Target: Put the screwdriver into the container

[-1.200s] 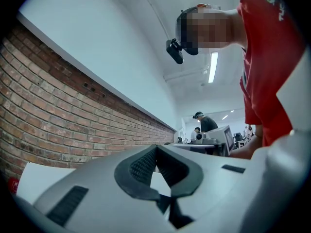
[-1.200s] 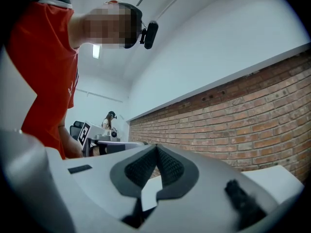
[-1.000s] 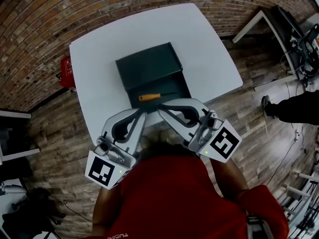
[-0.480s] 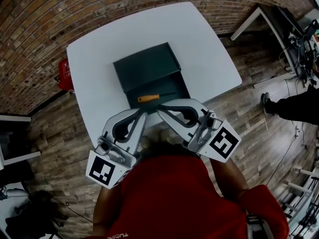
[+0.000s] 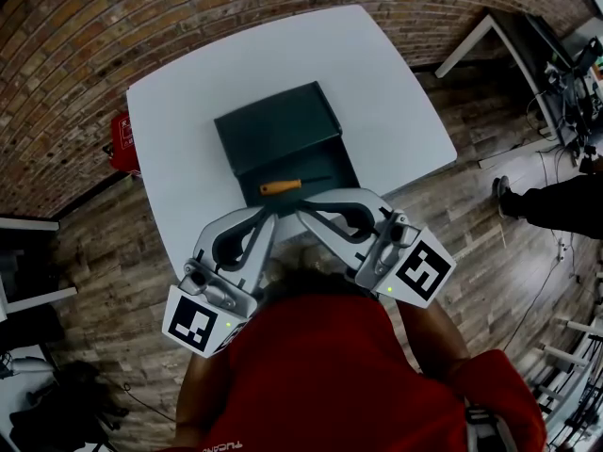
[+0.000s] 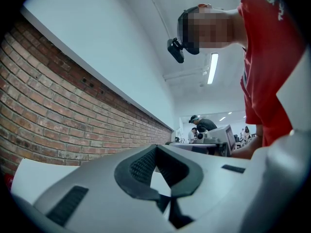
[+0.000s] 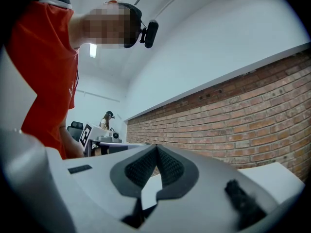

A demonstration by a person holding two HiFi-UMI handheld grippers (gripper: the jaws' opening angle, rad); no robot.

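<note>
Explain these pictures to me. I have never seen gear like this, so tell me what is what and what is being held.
There is no robot here. A person in red holds a two-jaw gripper in each hand. The head view comes from a camera on the person's head, looking down. The other two views come from cameras riding on the grippers, looking along their jaws. On the white table stands a dark container, and a screwdriver with an orange handle lies in it. The left gripper and right gripper are held at the table's near edge, tips close to the container. Both have their jaws shut and hold nothing.
</note>
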